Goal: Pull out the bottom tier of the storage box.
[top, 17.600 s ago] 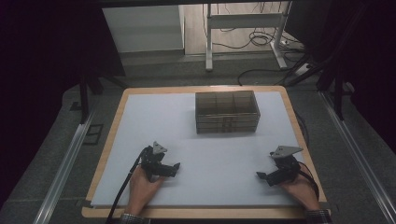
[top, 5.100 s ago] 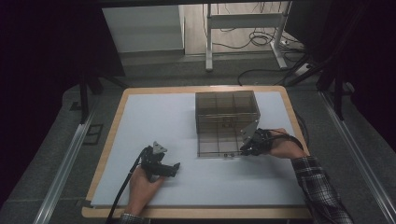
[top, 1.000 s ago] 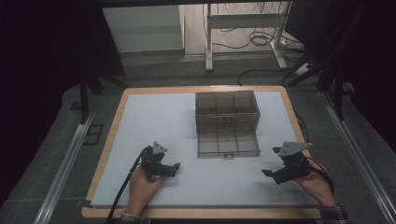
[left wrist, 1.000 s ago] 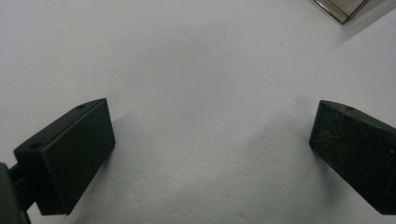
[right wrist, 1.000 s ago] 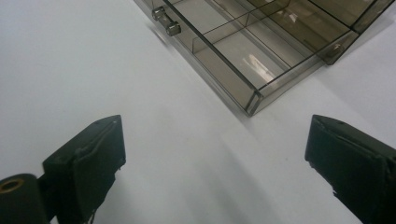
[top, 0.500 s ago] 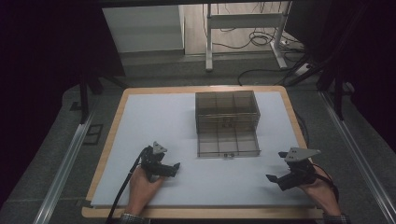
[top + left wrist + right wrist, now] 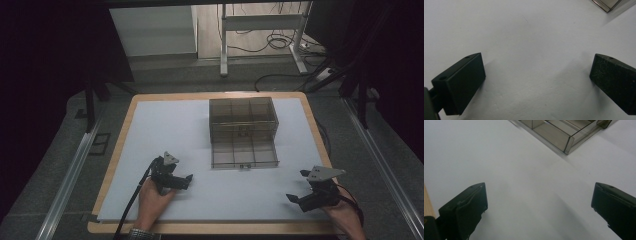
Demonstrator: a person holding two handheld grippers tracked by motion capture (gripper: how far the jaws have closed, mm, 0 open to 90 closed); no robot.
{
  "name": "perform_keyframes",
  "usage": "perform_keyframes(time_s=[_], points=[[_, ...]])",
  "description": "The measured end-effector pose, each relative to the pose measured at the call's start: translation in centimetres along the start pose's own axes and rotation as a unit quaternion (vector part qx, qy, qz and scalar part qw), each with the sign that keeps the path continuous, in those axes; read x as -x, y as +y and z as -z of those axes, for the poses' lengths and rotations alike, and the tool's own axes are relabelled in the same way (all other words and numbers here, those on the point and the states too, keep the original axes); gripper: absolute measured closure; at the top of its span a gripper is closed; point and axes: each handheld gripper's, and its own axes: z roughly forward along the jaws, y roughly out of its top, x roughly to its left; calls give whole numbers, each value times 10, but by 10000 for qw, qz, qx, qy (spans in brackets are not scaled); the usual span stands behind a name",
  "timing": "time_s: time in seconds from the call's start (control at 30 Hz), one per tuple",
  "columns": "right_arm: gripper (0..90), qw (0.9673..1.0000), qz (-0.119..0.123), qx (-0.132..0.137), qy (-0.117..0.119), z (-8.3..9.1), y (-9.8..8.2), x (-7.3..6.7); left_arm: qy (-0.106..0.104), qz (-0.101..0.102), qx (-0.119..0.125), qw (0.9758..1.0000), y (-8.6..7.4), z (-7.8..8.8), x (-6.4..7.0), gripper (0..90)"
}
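Nearest the person, the left hand-held black two-jaw gripper (image 7: 186,178) rests low on the white sheet-covered wooden table (image 7: 165,125) with its jaws spread wide and nothing between them, and the right hand-held black two-jaw gripper (image 7: 298,186) sits near the table's front right corner, its jaws likewise spread wide over bare white surface. Farther back, between the two and well apart from both, stands the smoky transparent plastic drawer cabinet (image 7: 243,116), its bottom drawer (image 7: 244,157), split into compartments, pulled out toward the person.
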Motion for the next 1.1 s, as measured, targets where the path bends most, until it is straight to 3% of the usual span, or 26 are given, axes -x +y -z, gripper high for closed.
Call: perform_keyframes(time_s=[0.57,0.73,1.1], points=[[7,9997,-198,-95,90,-9,-18,-6,0,0,0,10000,0,0,0,0],[3,9996,-89,-257,27,-12,-17,-9,0,1,1,10000,0,0,0,0],[3,9997,-79,-235,20,-13,-18,-9,-6,3,-3,10000,0,0,0,0]])
